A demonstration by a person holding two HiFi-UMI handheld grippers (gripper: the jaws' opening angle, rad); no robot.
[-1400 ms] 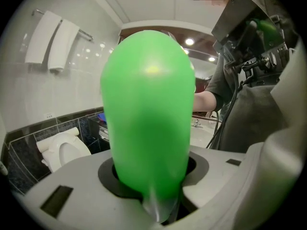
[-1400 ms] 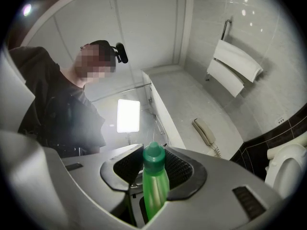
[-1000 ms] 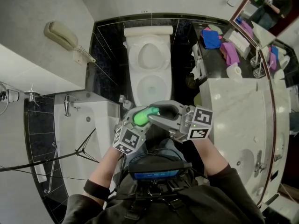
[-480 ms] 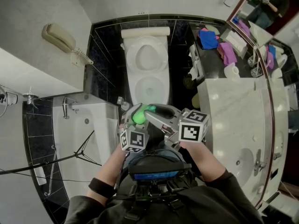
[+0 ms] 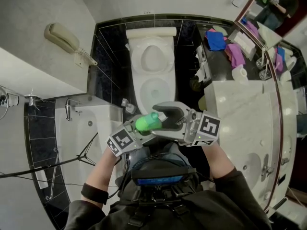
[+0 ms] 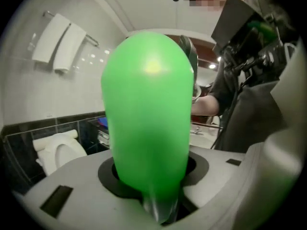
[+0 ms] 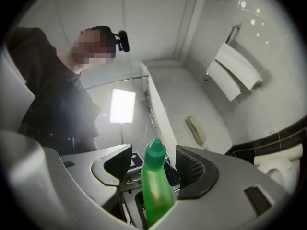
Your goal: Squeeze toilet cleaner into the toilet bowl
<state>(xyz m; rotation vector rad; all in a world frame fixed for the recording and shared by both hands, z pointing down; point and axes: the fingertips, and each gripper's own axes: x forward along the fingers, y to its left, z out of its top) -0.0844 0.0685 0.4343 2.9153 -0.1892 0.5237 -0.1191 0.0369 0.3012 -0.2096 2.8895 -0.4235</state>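
Just short of the toilet bowl [image 5: 137, 91], the left gripper [image 5: 139, 128] clamps the green cleaner bottle [image 5: 147, 122] while the right gripper [image 7: 154, 163], jaws just opened wide, flanks its cap untouching, so a squeeze here risks squirting cleaner outside the bowl.

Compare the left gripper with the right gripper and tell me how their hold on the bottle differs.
Grip: the left gripper is clamped on the green bottle. The right gripper has just been opening its jaws, and its pads stand clear of the bottle.
Place: the left gripper takes the bottle's body, while the right gripper sits at the cap, which stands untouched between its jaws.
Shared: both surround the same bottle, in front of the toilet.
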